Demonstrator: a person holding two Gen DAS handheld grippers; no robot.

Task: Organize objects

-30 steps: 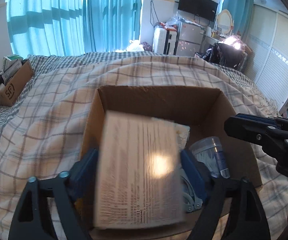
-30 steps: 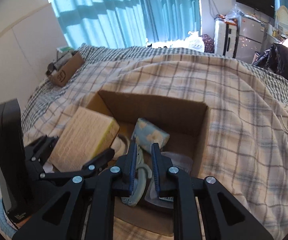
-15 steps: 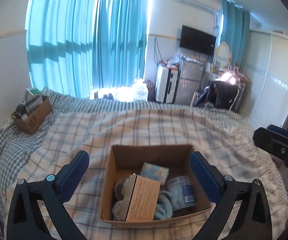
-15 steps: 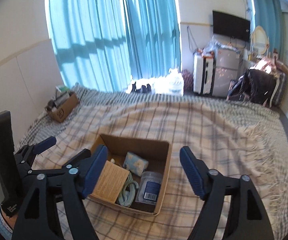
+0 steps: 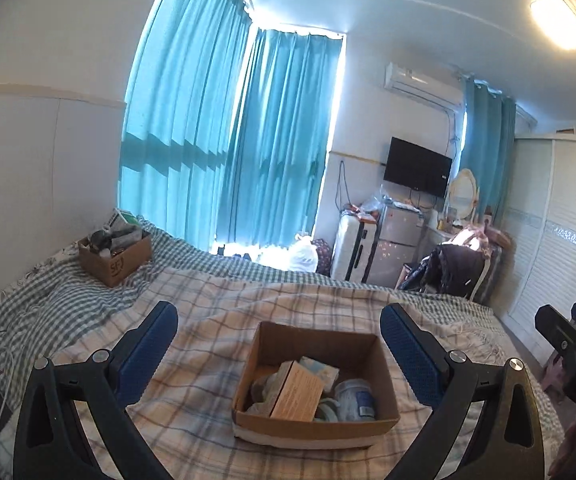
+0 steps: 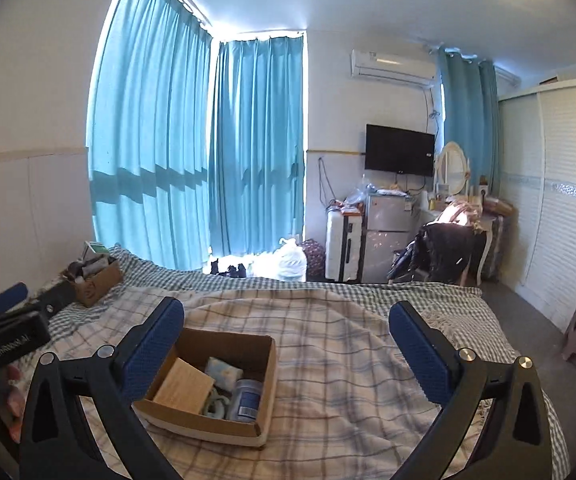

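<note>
An open cardboard box (image 5: 315,427) sits on the plaid blanket (image 5: 216,320) on the bed; it also shows in the right wrist view (image 6: 204,424). It holds a tan printed carton (image 5: 297,392), a clear jar with a blue label (image 5: 357,398), a pale blue packet (image 5: 319,370) and a light cord (image 6: 214,400). My left gripper (image 5: 280,348) is open and empty, raised above and behind the box. My right gripper (image 6: 288,340) is open and empty, raised to the box's right.
A second, smaller cardboard box (image 5: 115,255) full of items stands at the bed's far left. Beyond the bed are teal curtains (image 5: 224,160), a suitcase (image 5: 353,254), a small fridge, a chair with dark clothes (image 5: 447,268) and a white wardrobe (image 5: 555,240).
The left gripper let go of the tan carton, which now lies in the box. The right gripper opened. Both pulled up and back from the box.
</note>
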